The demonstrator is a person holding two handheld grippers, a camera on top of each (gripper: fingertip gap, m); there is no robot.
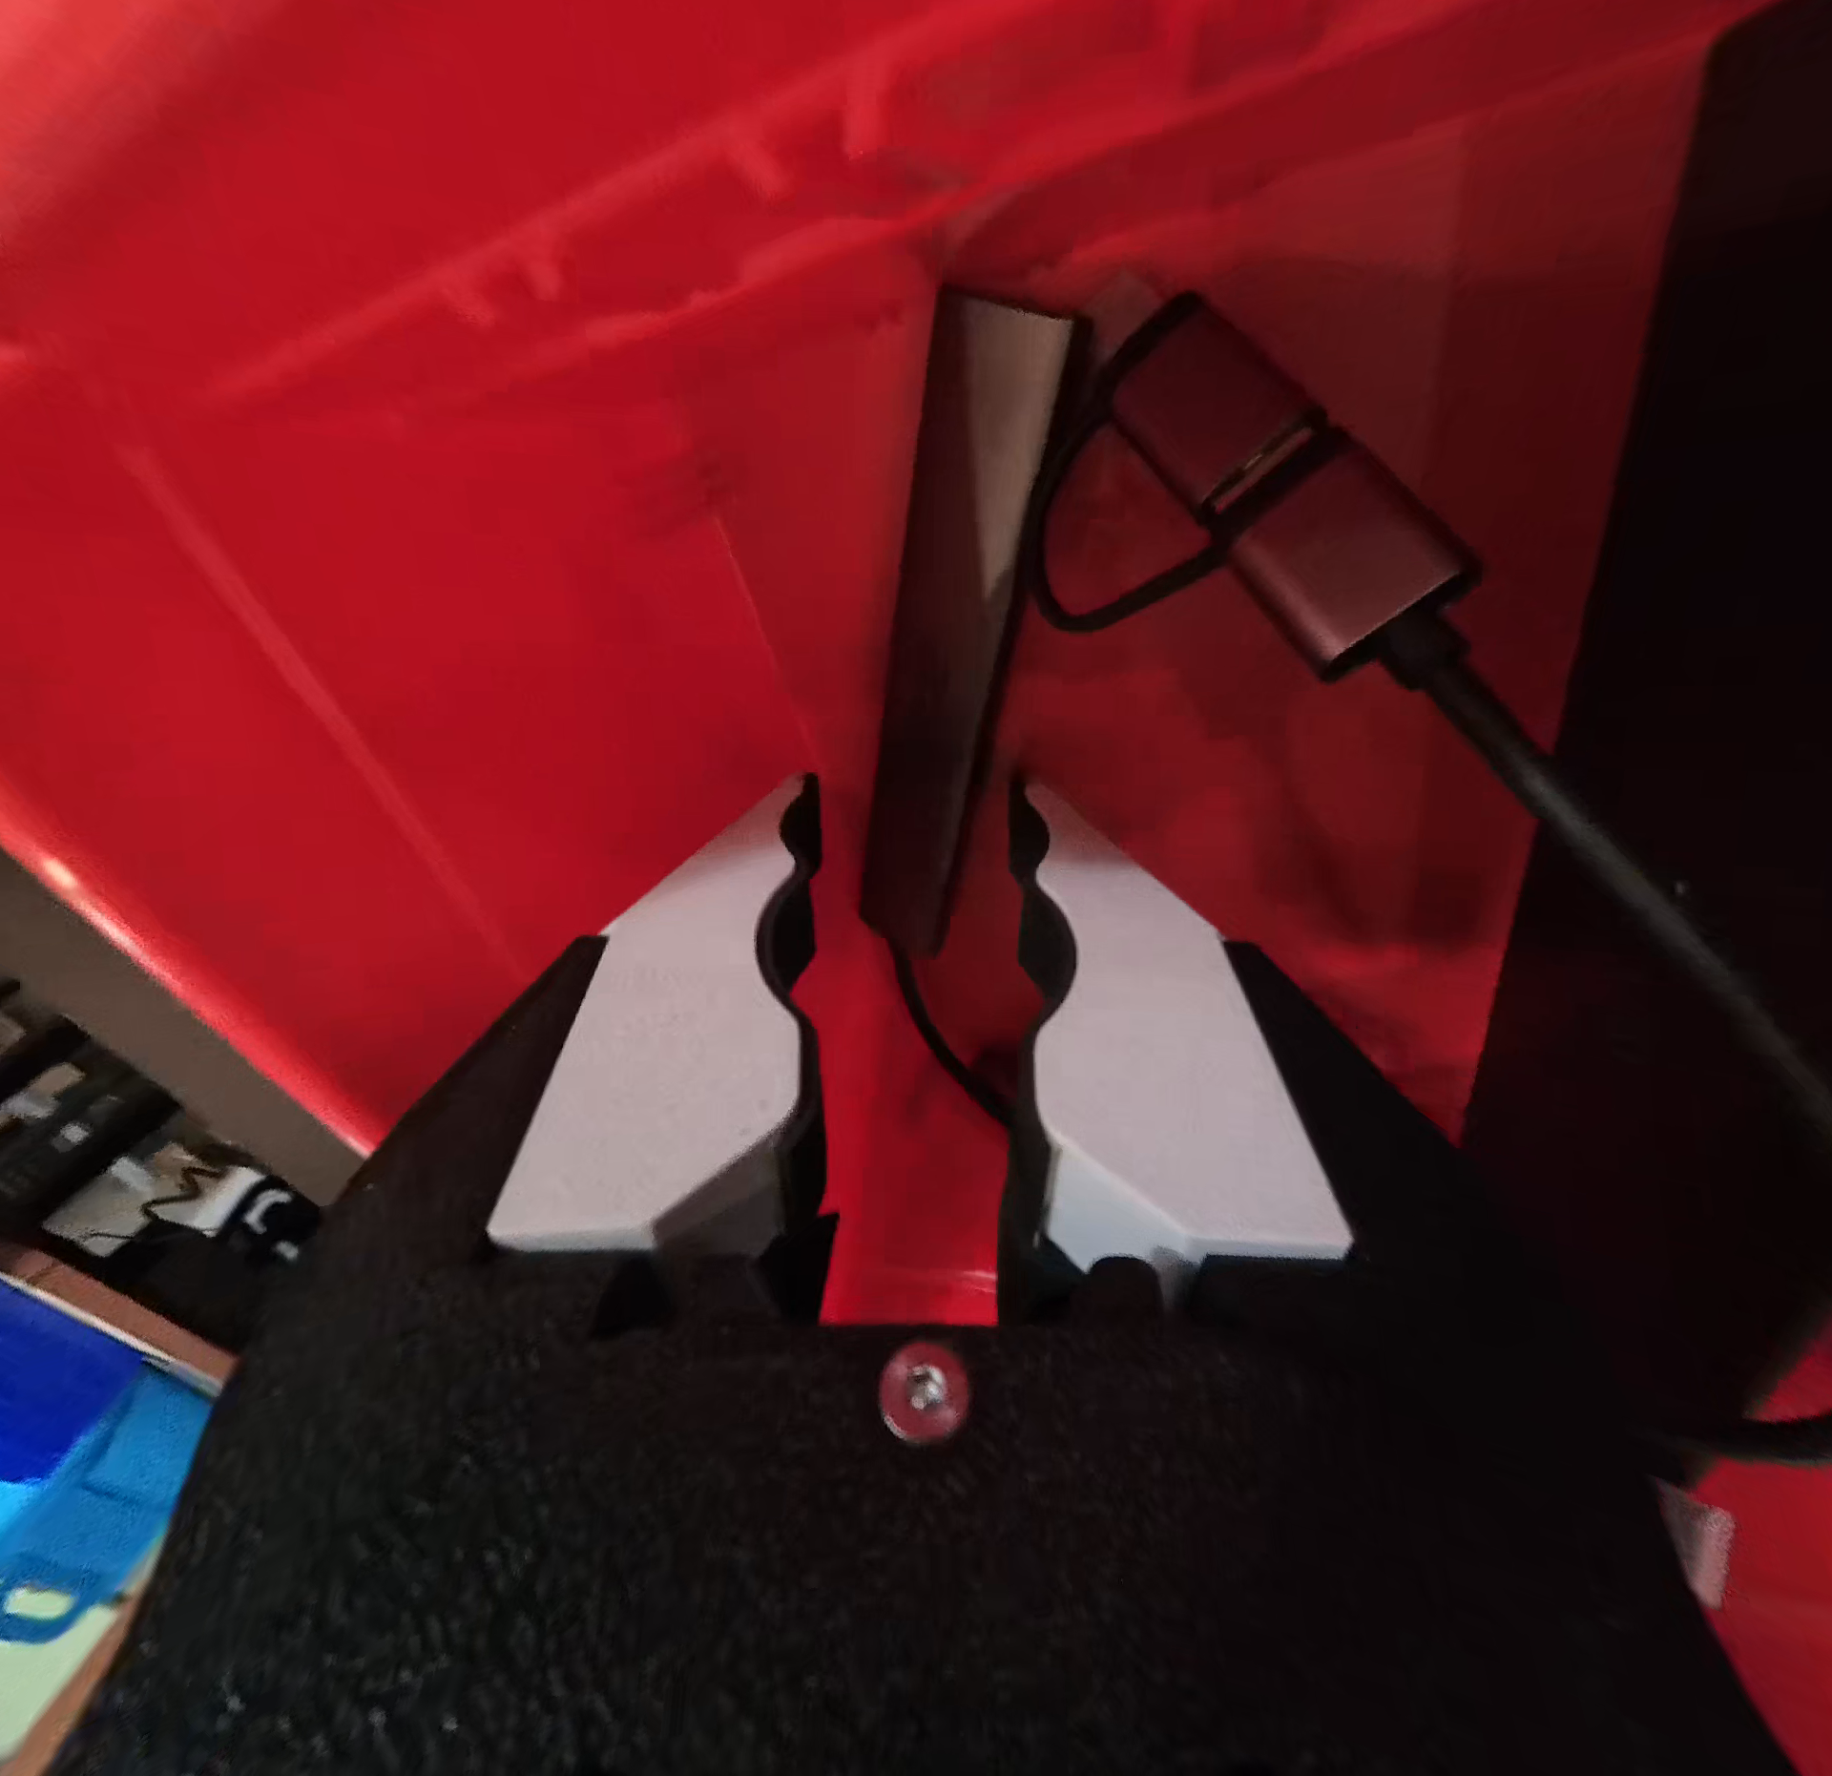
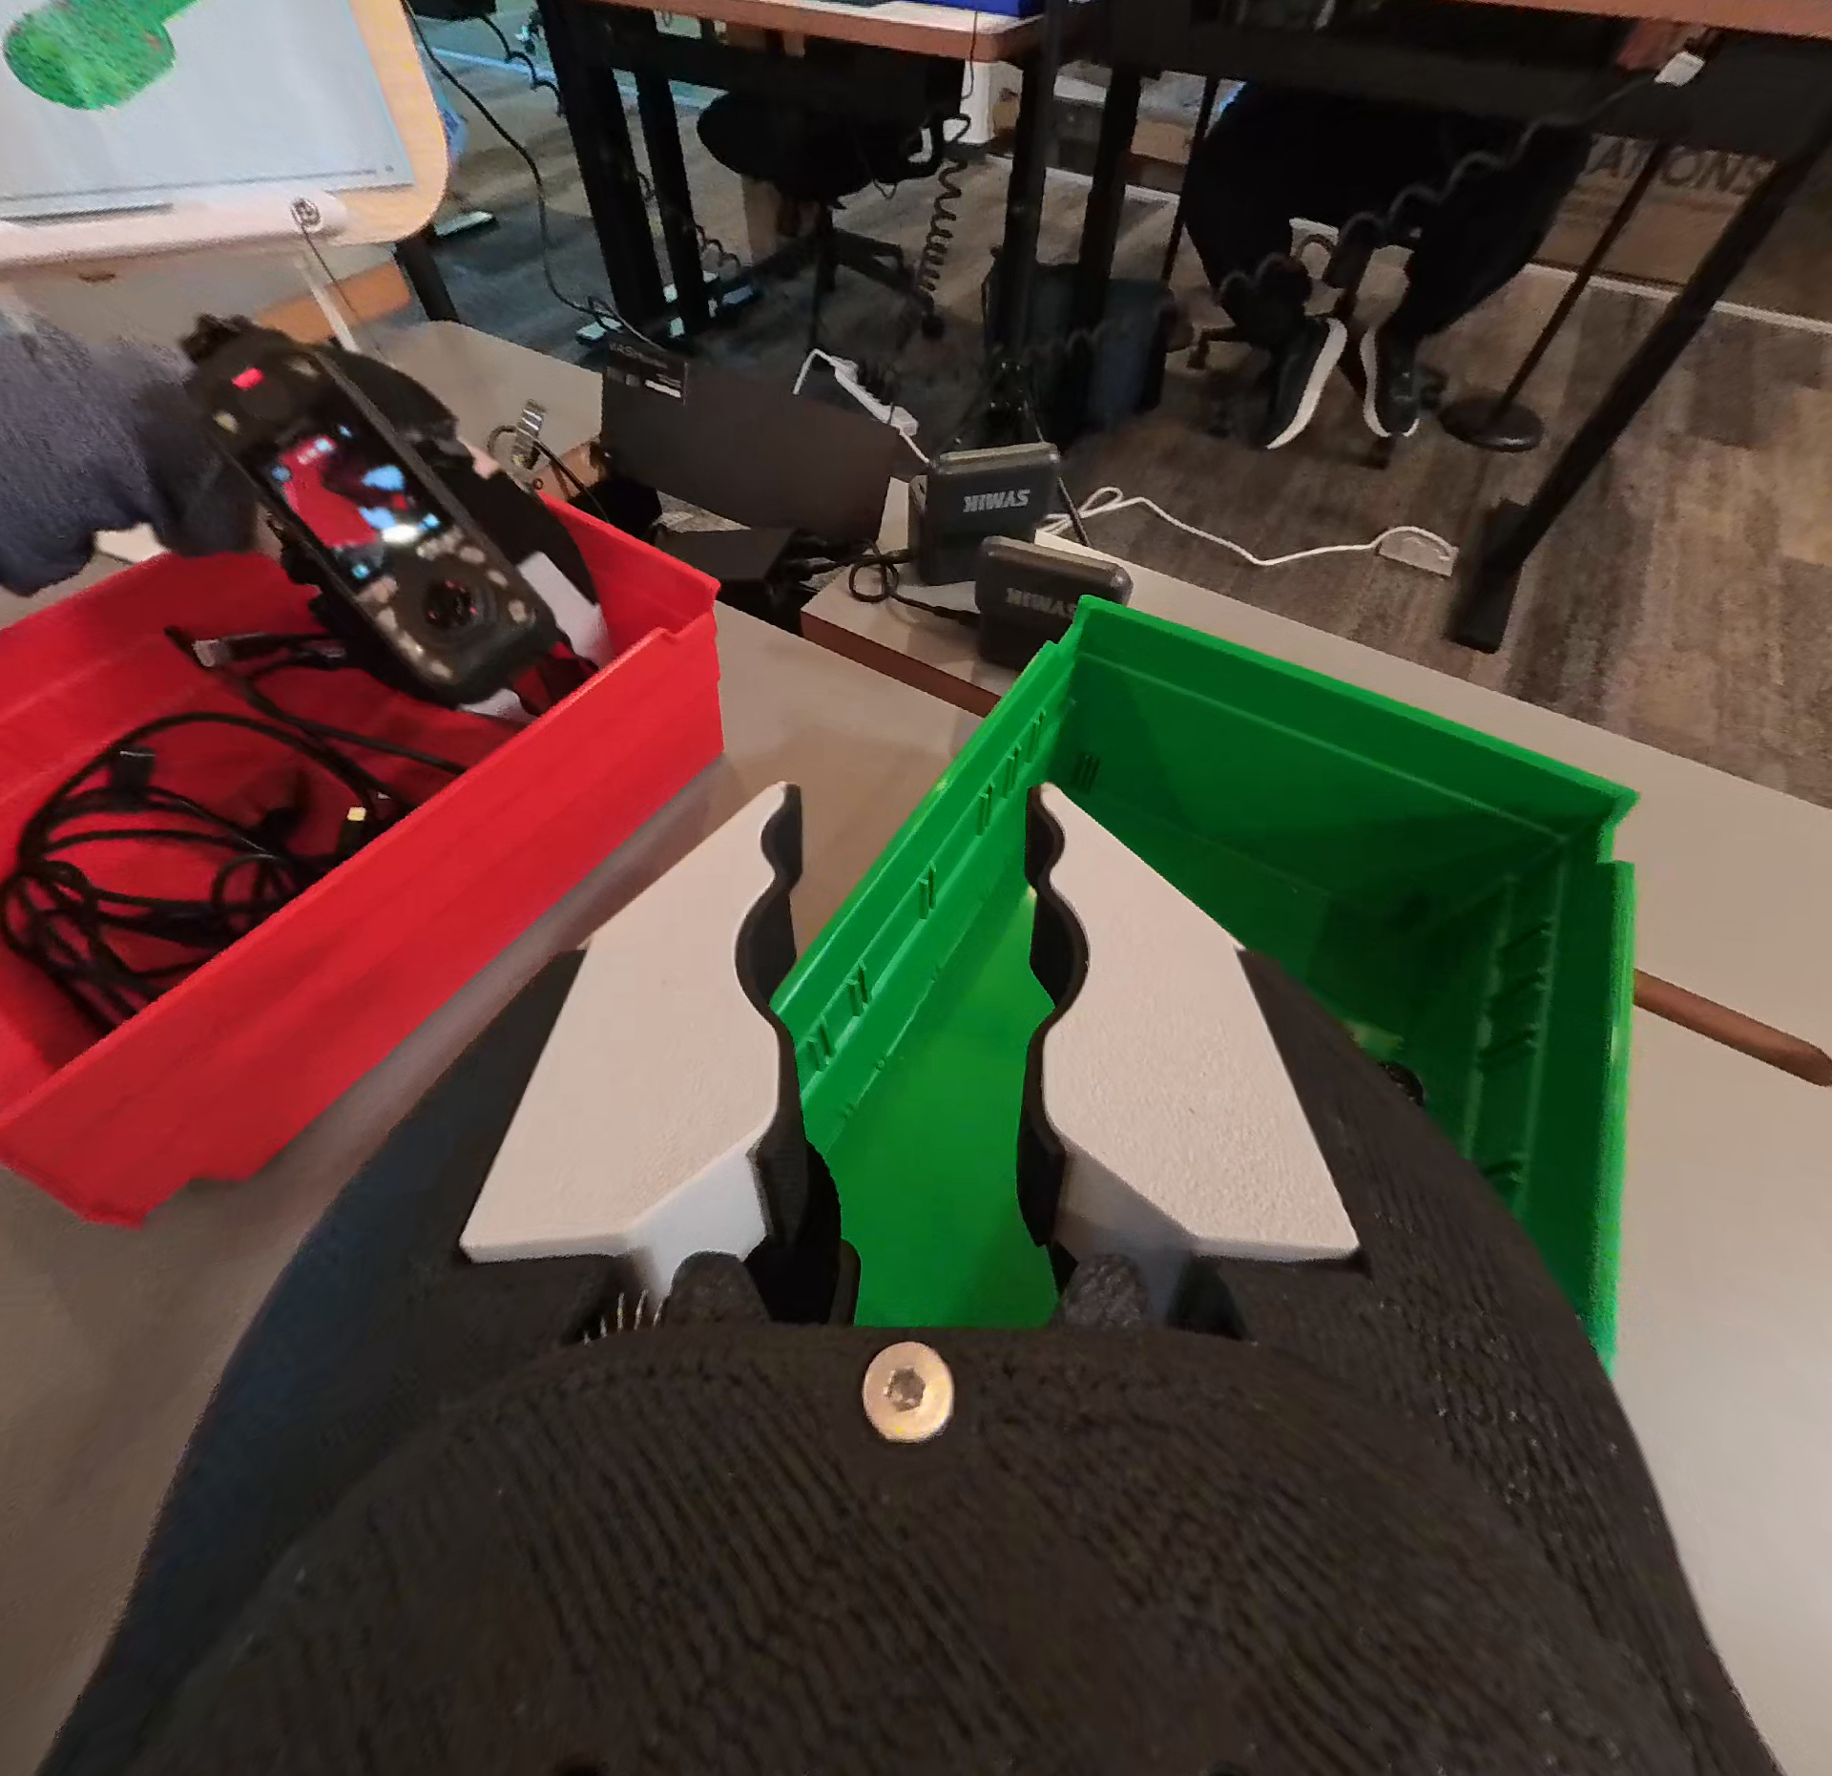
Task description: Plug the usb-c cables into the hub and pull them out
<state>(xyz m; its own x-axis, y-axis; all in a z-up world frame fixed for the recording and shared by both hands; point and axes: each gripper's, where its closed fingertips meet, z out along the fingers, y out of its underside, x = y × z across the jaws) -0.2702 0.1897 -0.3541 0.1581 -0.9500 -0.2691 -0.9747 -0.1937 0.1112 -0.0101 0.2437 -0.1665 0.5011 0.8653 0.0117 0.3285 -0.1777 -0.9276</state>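
Observation:
In the left wrist view, a slim grey USB hub [image 1: 967, 578] stands on edge against the wall inside the red bin [image 1: 446, 439]. My left gripper [image 1: 914, 806] is open, its fingertips on either side of the hub's near end, apart from it. A metallic plug with an adapter [image 1: 1289, 479] on a black cable lies to the hub's right. In the right wrist view, my right gripper [image 2: 912, 806] is open and empty above the rim of the green bin [image 2: 1289, 836]. The left gripper [image 2: 397, 539] reaches into the red bin [image 2: 416, 935], where black cables [image 2: 178, 836] lie tangled.
The two bins sit side by side on a grey table [image 2: 843, 717]. Black boxes [image 2: 991, 509] and cables lie past the table's far edge. Desks, chairs and a seated person's legs [image 2: 1338, 370] are beyond. A whiteboard [image 2: 198, 92] stands at the far left. About 35 cm separates my left fingertips from my right.

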